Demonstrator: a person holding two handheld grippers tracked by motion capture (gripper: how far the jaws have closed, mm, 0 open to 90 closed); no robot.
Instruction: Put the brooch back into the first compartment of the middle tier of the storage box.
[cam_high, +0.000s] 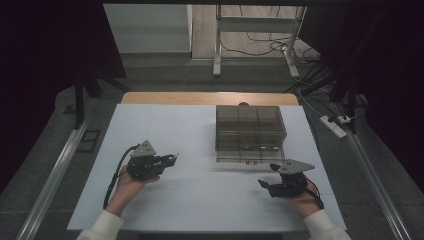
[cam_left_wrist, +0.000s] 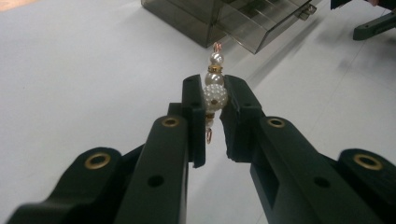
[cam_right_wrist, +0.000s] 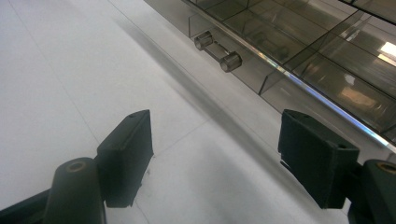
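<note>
Pearl-white beads strung with gold spacers and copper loops make up the earring (cam_left_wrist: 214, 88) pinched by its big studded bead between your left gripper (cam_left_wrist: 215, 100) fingers, while your right gripper (cam_right_wrist: 215, 156) fingers stand wide and empty just before the smoky drawer box (cam_right_wrist: 299, 42).

In the high view the beaded earring (cam_high: 174, 157) at the left claw (cam_high: 171, 159) is too small to make out, just a pale speck. In the left gripper view the claw's pads cover the sides of the big studded bead (cam_left_wrist: 215, 97), and the lower hook (cam_left_wrist: 208, 135) sinks half hidden between them. The smoky organizer box (cam_left_wrist: 224, 21) is cut off by the top edge. In the right gripper view the drawer (cam_right_wrist: 299, 51) runs off the right edge, and its contents are too murky to tell.
</note>
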